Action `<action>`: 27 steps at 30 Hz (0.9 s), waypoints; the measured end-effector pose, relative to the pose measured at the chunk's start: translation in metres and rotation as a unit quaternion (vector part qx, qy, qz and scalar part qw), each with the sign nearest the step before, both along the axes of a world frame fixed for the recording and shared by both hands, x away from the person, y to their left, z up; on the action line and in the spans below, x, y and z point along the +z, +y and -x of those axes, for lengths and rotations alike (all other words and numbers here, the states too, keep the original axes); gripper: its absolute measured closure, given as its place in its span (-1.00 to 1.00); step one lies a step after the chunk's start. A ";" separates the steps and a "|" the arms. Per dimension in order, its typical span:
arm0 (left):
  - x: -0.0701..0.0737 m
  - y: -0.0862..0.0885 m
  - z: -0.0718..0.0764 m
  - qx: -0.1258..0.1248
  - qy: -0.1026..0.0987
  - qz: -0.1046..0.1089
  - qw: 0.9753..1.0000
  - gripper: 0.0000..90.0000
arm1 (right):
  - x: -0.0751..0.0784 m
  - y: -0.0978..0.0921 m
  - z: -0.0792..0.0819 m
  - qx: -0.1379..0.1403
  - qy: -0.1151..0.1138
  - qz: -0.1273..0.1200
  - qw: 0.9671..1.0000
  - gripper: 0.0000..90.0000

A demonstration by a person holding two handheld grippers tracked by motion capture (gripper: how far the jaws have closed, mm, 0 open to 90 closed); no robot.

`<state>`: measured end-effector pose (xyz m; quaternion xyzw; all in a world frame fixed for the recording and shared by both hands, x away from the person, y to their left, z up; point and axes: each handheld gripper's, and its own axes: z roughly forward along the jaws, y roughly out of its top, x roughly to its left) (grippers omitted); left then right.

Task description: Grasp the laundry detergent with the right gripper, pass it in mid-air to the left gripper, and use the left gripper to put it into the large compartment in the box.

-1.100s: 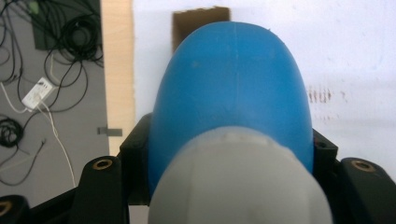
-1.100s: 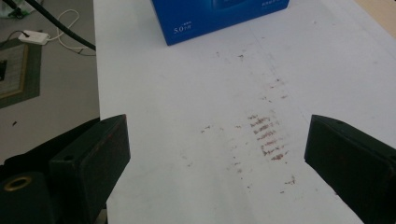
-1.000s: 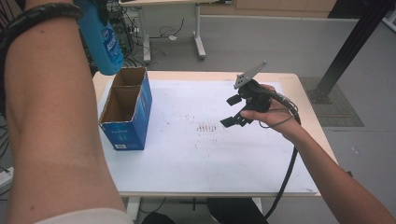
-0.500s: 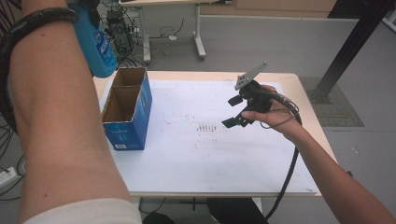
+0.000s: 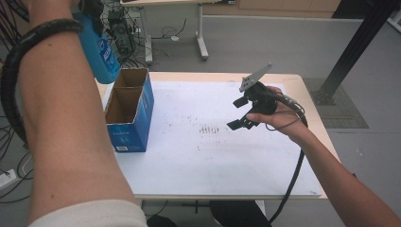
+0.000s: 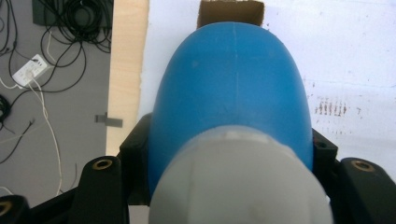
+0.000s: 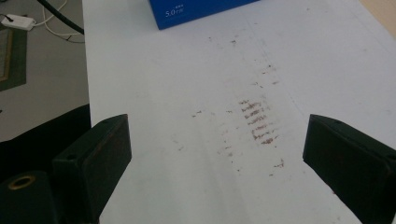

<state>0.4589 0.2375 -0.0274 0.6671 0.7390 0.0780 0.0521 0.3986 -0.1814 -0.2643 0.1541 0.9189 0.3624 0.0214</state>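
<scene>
We see the white table (image 5: 213,156) with the blue box (image 5: 128,118) open at its left. Above the box our left gripper (image 6: 224,163) clenches the blue bottle (image 5: 99,52). Our right gripper (image 5: 242,113) hovers over the table, jaws wide apart, empty.

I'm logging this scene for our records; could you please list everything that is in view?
Bottle: one, blue with pale cap, held in the air above the box.
Box: one, blue cardboard, open top, on the table's left part.
Table: one, white top, reddish-brown marks near the middle.
Cables: several, dark, on the floor beyond the table.
Left gripper: one, black, shut on the bottle.
Right gripper: one, black, open, above the table's right part.
</scene>
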 end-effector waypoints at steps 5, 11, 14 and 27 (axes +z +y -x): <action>-0.012 0.003 0.000 0.002 0.005 0.000 1.000 -0.15 | 0.001 -0.001 0.001 -0.001 -0.002 0.004 1.000 -0.82; -0.027 0.005 0.000 0.000 0.011 0.002 1.000 -0.15 | 0.001 -0.001 0.002 -0.002 -0.005 0.007 1.000 -0.82; -0.034 0.004 -0.001 -0.001 0.013 -0.001 1.000 -0.15 | 0.001 -0.001 0.002 -0.002 -0.006 0.007 1.000 -0.82; -0.068 0.005 -0.001 -0.003 0.019 0.001 1.000 -0.15 | 0.000 0.002 0.004 0.000 -0.008 0.010 1.000 -0.82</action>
